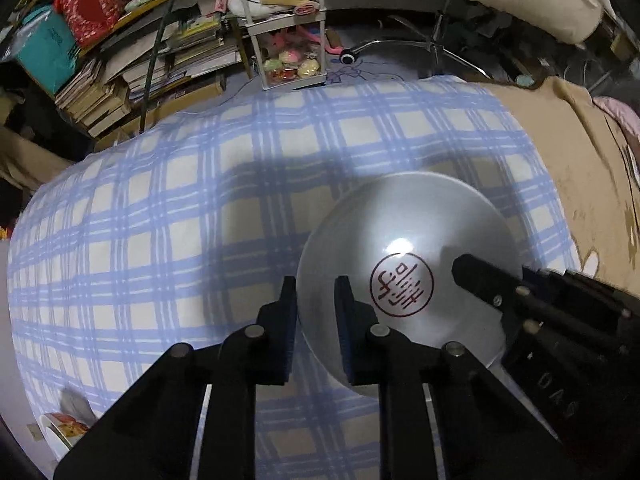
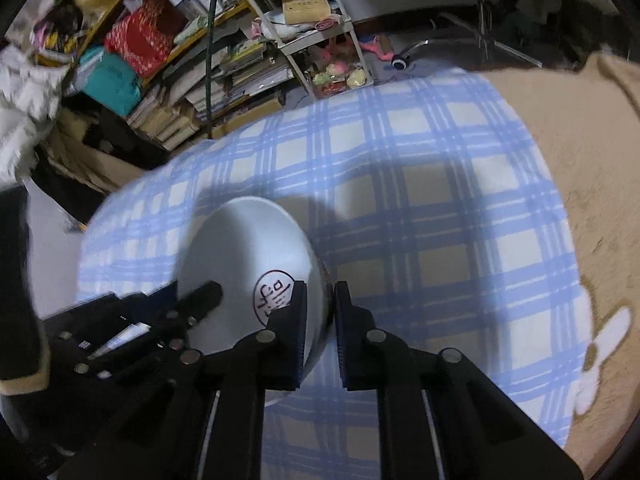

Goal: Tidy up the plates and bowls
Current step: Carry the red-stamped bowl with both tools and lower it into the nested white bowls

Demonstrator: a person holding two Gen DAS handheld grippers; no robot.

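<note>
Two grippers clamped one round white bowl with red seal mark [image 1: 404,264] on blue plaid cloth [image 1: 160,220]: left gripper [image 1: 316,304] gripped nine-o'clock rim, right gripper [image 2: 322,312] three-o'clock rim, opposite sides.

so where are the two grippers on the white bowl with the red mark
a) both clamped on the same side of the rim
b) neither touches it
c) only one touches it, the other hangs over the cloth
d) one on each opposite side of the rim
d: the left gripper closes over one edge of the white bowl while the right gripper closes over the opposite edge, above the blue checked cloth.
</note>
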